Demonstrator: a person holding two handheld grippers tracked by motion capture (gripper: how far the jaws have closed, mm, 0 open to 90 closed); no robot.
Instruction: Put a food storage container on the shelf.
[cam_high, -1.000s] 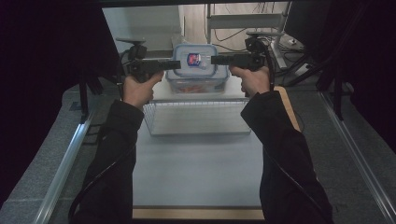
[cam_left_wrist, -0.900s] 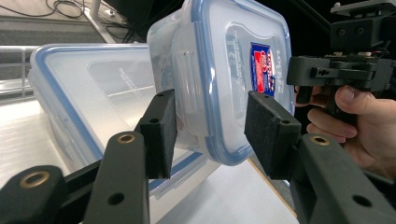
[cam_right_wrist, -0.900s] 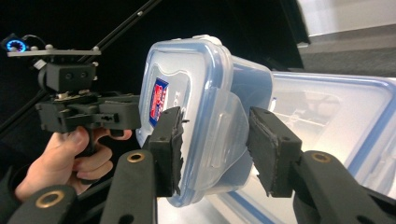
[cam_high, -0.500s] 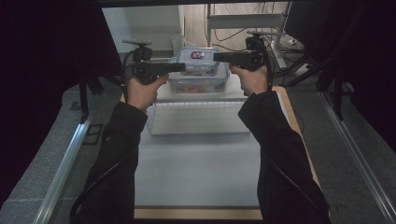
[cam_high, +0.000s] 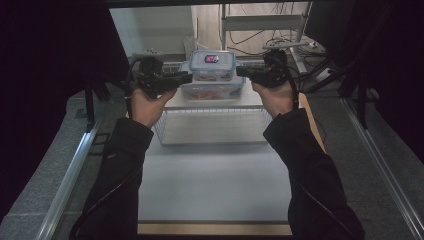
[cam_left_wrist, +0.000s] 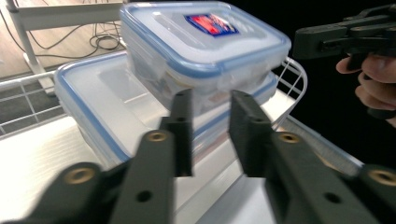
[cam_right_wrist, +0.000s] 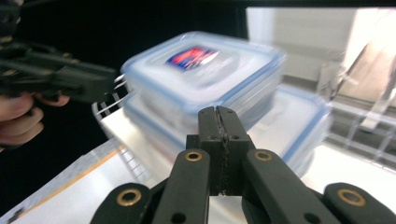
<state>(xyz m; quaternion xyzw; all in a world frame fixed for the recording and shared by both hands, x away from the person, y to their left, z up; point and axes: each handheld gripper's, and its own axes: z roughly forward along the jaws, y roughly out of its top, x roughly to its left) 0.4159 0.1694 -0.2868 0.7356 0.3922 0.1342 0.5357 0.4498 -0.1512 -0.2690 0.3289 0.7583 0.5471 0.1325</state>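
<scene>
A small clear box (cam_high: 212, 65) with a blue-rimmed lid and a red-and-blue label sits stacked on a larger clear box (cam_high: 212, 91) of the same kind. My left gripper (cam_high: 187, 77) points at the stack from the left. Its jaws have just been closing but keep a gap, with nothing between them (cam_left_wrist: 210, 100). Beyond them lie the small box (cam_left_wrist: 205, 42) and the large box (cam_left_wrist: 93, 98). My right gripper (cam_high: 240, 71) points in from the right, a little clear of the small box. Its jaws have just been closing and now meet, holding nothing (cam_right_wrist: 217, 112), with the small box (cam_right_wrist: 201, 70) beyond.
The stack rests at the far end of a white wire basket (cam_high: 212, 125) on the pale table. Dark curtains flank both sides, and metal rails (cam_high: 75, 165) run along the table's edges. A shelf frame with cables stands behind.
Both grippers have drawn slightly back towards the person. The right one has pulled away from the small box to the right. Both pairs of jaws have narrowed; the right pair has met.
</scene>
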